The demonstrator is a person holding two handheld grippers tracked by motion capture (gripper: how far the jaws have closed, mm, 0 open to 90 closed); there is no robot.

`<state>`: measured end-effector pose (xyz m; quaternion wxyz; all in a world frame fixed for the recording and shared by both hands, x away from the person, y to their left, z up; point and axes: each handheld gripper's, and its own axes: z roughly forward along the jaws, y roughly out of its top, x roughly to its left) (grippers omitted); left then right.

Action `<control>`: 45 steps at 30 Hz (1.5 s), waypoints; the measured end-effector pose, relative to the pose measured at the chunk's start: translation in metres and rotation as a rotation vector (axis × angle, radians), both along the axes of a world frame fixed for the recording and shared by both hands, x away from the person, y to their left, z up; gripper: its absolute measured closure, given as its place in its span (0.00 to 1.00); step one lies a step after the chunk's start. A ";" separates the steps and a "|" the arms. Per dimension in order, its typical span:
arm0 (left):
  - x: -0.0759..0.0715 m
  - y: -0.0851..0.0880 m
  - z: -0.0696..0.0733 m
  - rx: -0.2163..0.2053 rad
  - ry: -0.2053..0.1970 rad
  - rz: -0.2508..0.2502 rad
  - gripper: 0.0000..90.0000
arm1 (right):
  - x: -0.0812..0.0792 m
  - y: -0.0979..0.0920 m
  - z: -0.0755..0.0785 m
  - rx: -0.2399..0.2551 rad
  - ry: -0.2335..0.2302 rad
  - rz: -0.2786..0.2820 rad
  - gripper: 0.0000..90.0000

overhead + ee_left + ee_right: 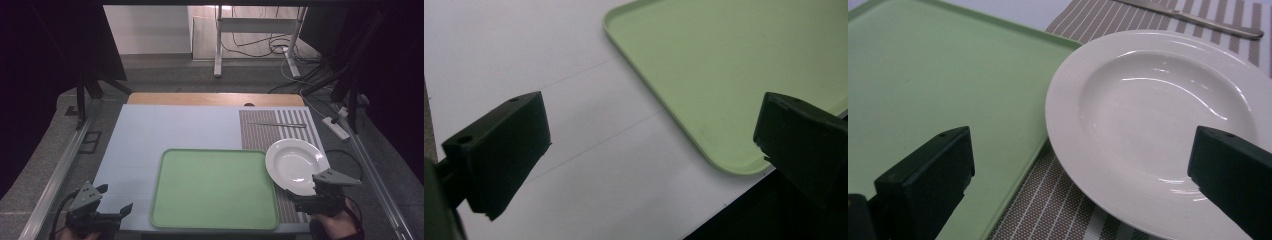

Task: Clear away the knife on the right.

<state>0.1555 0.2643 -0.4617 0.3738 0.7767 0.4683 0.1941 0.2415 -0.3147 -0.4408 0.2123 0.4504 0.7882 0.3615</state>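
Right tool (302, 196) agape by white plate (296, 165), green tray (215, 187) alongside

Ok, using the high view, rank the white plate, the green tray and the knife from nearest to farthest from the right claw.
1. White plate: just ahead of the right claw, on the striped placemat, its near rim by the claw.
2. Green tray: to the claw's left, beside the plate.
3. Knife: farthest, lying at the placemat's far end.
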 end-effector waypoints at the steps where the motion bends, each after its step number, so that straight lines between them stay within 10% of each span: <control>1: 0.000 0.001 0.000 -0.004 0.001 0.002 0.02 | 0.000 0.000 0.000 0.000 0.000 0.000 0.00; 23: -0.002 0.013 -0.001 -0.114 0.000 0.037 0.03 | 0.004 0.005 -0.001 -0.026 0.036 0.041 0.00; 45: -0.001 0.010 -0.001 -0.091 0.007 0.028 0.03 | 0.026 0.008 0.003 0.036 -0.015 0.066 0.00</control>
